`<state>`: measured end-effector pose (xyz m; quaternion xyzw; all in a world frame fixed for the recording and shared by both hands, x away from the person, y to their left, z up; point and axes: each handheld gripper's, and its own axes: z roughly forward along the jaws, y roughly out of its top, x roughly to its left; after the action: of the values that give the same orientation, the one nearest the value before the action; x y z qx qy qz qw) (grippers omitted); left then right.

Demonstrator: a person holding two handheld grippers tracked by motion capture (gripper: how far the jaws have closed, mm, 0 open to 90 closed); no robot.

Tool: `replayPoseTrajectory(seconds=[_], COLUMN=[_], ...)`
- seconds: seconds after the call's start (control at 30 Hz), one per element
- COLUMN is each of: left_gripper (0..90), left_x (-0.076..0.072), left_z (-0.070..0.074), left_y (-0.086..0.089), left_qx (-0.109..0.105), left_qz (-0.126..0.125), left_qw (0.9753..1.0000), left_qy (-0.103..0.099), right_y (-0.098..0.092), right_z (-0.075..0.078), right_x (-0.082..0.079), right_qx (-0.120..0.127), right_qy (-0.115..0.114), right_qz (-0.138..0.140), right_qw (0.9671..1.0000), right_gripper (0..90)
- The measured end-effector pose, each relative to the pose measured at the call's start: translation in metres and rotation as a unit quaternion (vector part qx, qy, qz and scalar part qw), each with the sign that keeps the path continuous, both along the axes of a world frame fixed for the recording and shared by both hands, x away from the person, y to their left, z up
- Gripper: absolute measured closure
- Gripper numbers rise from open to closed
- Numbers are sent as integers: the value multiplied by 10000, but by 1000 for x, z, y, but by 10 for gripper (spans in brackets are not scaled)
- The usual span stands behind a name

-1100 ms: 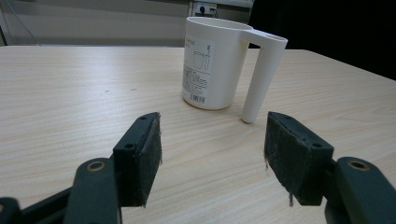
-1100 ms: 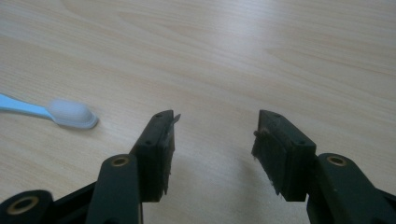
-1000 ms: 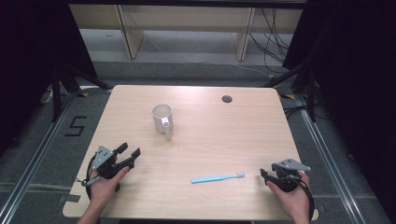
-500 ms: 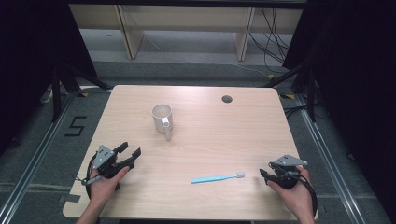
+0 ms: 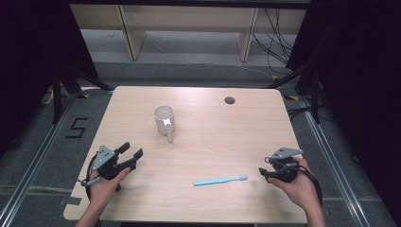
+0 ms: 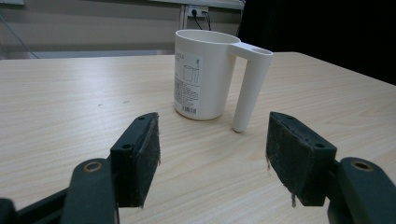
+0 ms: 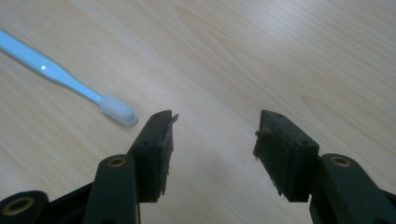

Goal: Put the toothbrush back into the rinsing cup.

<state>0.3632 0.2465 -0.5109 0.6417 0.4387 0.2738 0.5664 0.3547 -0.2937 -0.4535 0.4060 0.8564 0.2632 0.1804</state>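
Right gripper (image 5: 263,172) with jaws spread and empty, light blue toothbrush (image 5: 220,180) lying flat on the table (image 5: 246,127) just ahead-left of it, left gripper (image 5: 133,154) also spread, white mug (image 5: 164,119) standing ahead of it

Glossy plastic toothbrush (image 5: 220,180), matt wooden table (image 5: 213,142)

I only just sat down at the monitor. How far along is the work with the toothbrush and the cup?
Nothing looks done: the blue toothbrush lies flat on the table, apart from the white cup. In hand: the right gripper sits open just beside its bristle end, while the left gripper faces the cup, open. Gripping and moving anything is left.
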Motion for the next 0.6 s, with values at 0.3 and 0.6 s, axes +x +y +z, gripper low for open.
replayPoseTrajectory(seconds=[0.3,0.6], left_gripper=[342,340], left_x=[1,2], left_z=[-2,-4], left_y=[0,1], left_qx=[55,18], left_qz=[-31,-46], left_qw=[10000,10000], left_qy=[63,-10], right_y=[14,40], right_z=[17,27], right_x=[18,39], right_qx=[-752,-1494], right_qy=[656,1141], right_qz=[1118,2093], right_qw=[9887,9596], right_gripper=[465,485])
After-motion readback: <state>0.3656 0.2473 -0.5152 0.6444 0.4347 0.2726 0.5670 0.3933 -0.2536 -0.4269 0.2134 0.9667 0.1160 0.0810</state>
